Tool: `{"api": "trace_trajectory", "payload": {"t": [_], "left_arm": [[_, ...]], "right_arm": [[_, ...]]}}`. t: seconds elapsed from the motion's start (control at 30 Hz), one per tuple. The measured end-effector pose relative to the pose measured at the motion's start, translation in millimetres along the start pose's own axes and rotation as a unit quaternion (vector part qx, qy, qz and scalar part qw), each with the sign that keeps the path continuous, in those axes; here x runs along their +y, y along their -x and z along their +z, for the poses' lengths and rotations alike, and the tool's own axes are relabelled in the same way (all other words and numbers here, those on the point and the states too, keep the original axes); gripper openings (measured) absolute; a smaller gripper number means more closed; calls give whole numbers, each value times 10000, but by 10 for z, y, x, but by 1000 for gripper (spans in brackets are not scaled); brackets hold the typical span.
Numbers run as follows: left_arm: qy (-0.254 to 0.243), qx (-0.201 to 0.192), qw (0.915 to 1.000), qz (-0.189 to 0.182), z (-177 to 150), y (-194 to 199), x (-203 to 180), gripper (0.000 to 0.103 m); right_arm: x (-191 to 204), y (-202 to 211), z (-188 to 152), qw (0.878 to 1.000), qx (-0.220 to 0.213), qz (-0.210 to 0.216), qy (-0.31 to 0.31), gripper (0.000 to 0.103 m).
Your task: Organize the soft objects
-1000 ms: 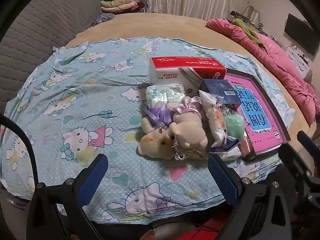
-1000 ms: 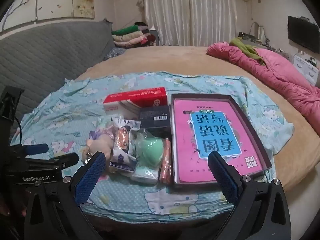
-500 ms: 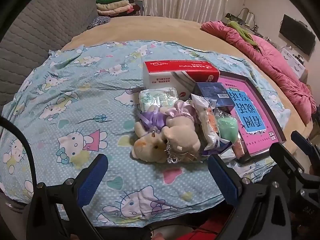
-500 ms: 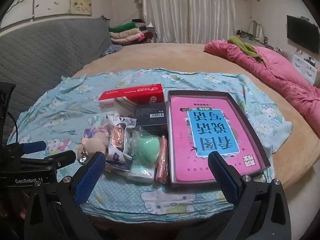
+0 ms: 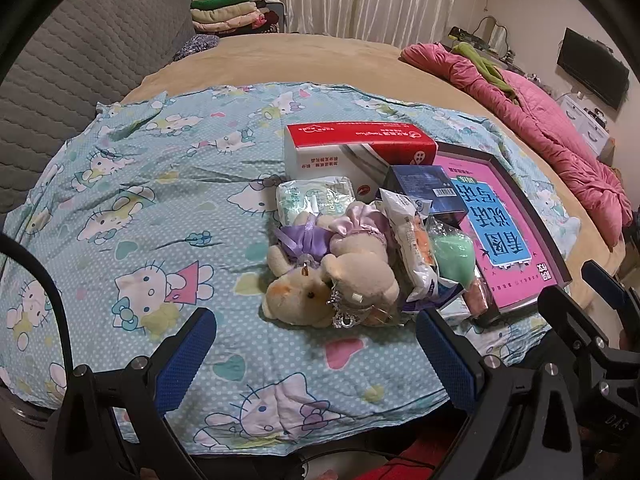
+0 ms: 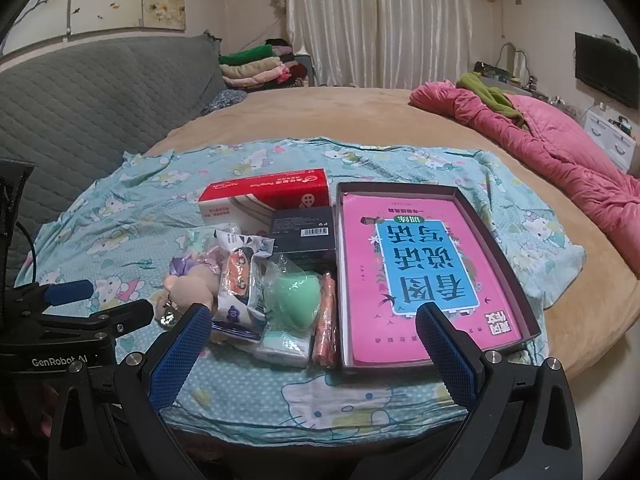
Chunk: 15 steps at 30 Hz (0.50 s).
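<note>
On the bed, pile: a beige plush bear in a purple dress lay on its side, touching a white snack packet, a green sponge egg in clear wrap and a pale wipes pack.
Left gripper: jaws stood wide and empty, hovering just short of the bear.
Right gripper: jaws likewise wide, holding nothing, aimed at the gap between the sponge and the dark tray.
Tray: it held a pink book and no soft items yet.
Risk, snagging: the bear carried a metal charm near its head; a pinch there would likely slip or drag the packet along.
Risk, crowding: the soft things overlapped, so a grip on one could pull its neighbours off the near edge of the sheet.
Risk, collision: both grippers sat close together at the bed's edge and might knock fingers if they reached at once.
Hard items: a red-and-white box and a dark blue box lay behind the pile, touching it.
Surface: a blue cat-print sheet, wrinkled, spread over a tan bed; soft footing, so objects could tip.
Room: a grey quilted headboard, folded clothes, a pink quilt, white curtains and a wall screen.
</note>
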<state>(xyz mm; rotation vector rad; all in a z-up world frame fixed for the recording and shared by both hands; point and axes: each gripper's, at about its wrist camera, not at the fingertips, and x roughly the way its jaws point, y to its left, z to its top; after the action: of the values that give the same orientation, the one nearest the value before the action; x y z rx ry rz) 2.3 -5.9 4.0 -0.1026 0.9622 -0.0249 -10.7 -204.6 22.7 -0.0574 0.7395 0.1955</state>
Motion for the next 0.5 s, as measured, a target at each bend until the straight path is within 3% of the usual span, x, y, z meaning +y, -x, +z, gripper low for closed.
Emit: {"api": "trace_trajectory", "payload": {"t": [0.5], "left_arm": [[-19, -12, 10000, -22, 3, -12, -13, 101]], "right_arm": [[1, 17, 11, 10000, 15, -25, -12, 102]]}}
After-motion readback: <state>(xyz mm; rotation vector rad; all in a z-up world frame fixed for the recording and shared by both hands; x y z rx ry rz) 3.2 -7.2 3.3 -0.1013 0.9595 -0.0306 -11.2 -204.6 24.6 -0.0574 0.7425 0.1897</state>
